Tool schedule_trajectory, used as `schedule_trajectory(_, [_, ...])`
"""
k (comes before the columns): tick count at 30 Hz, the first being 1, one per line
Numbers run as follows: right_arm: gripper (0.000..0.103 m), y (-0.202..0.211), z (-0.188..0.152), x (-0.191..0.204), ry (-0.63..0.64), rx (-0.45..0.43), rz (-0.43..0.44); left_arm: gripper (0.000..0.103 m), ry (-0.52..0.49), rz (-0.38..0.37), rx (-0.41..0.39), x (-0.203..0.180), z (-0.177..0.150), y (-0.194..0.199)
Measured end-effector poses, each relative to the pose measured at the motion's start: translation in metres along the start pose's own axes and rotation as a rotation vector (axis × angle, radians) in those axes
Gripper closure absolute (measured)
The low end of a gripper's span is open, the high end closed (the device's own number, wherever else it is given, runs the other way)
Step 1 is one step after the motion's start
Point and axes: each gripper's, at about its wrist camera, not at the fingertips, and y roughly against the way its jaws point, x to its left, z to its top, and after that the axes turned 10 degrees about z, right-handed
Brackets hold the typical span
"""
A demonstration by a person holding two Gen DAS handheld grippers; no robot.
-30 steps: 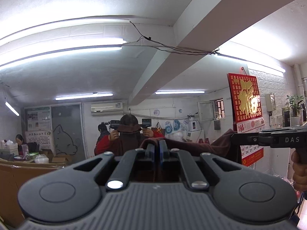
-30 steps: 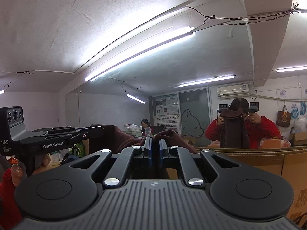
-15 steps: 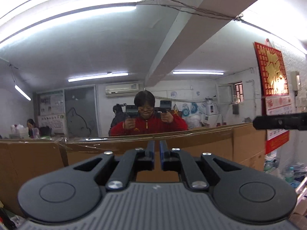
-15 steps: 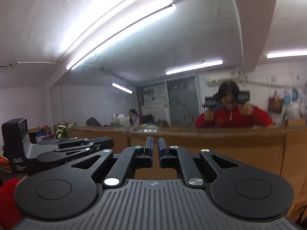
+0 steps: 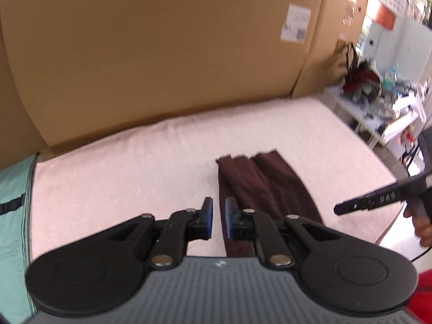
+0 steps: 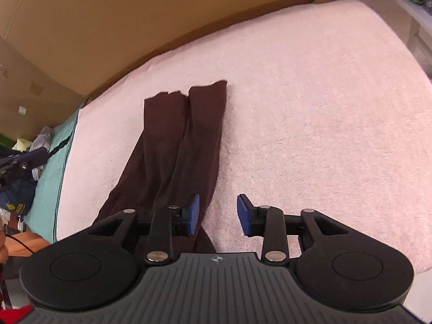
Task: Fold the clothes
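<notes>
Pink fleece blanket (image 6: 310, 102) below cardboard wall (image 5: 162, 48)

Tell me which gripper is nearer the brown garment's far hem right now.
Hard to call. The left gripper and the right gripper both hover open over the brown garment's near end, left at its left edge, right at its right edge.
</notes>
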Motion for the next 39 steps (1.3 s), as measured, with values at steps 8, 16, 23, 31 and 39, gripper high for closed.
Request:
schedule_trajectory(8, [0.041, -0.039, 0.006, 0.016, 0.07, 0.03, -0.061, 0.032, -0.086, -0.048, 0.214, -0.028, -0.033, -0.066])
schedule_trajectory(16, [0.095, -0.037, 0.009, 0.006, -0.096, -0.048, 0.062, 0.103, -0.04, -0.082, 0.202, -0.027, -0.036, -0.061])
schedule_trajectory(23, [0.1, 0.044, 0.023, 0.04, -0.073, -0.218, 0.249, 0.103, 0.14, -0.098, 0.035, 0.01, -0.006, 0.01])
schedule_trajectory(31, [0.1, 0.114, 0.04, 0.069, 0.033, -0.35, 0.322, 0.103, 0.255, -0.031, -0.264, 0.04, 0.035, 0.109])
schedule_trajectory(39, [0.102, 0.128, 0.061, 0.093, 0.223, -0.452, 0.234, 0.041, 0.082, -0.064, -0.003, -0.013, -0.051, 0.02])
